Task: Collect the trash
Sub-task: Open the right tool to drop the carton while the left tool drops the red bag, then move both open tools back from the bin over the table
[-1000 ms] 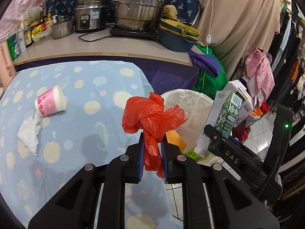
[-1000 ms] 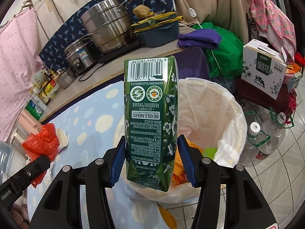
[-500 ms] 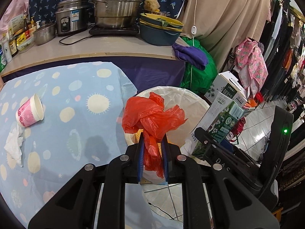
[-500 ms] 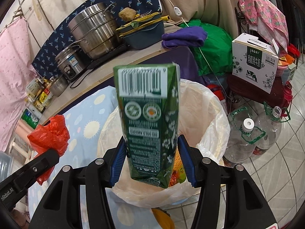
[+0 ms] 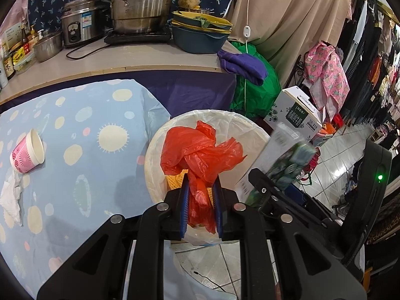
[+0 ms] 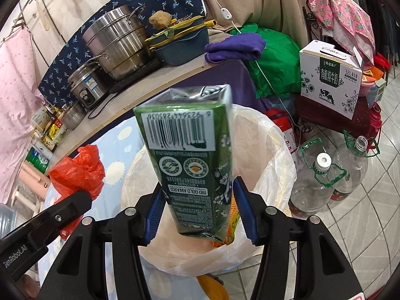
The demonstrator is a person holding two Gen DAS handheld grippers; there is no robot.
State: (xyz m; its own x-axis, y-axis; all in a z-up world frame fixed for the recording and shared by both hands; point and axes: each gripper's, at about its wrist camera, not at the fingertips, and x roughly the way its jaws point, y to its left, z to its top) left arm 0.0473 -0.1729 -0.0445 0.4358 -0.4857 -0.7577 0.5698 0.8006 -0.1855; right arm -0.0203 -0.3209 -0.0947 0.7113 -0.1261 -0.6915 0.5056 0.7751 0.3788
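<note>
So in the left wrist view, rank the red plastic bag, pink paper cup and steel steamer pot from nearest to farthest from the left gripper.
1. Red plastic bag: clamped in the left gripper, over the bin.
2. Pink paper cup: lying on the tablecloth, far left.
3. Steel steamer pot: on the back counter.

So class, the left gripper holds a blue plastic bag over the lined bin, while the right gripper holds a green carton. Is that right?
Not quite: the plastic bag is red, not blue, as the left wrist view shows. The rest stands: the left gripper holds it over the lined bin, while the right gripper holds the green carton.
</note>
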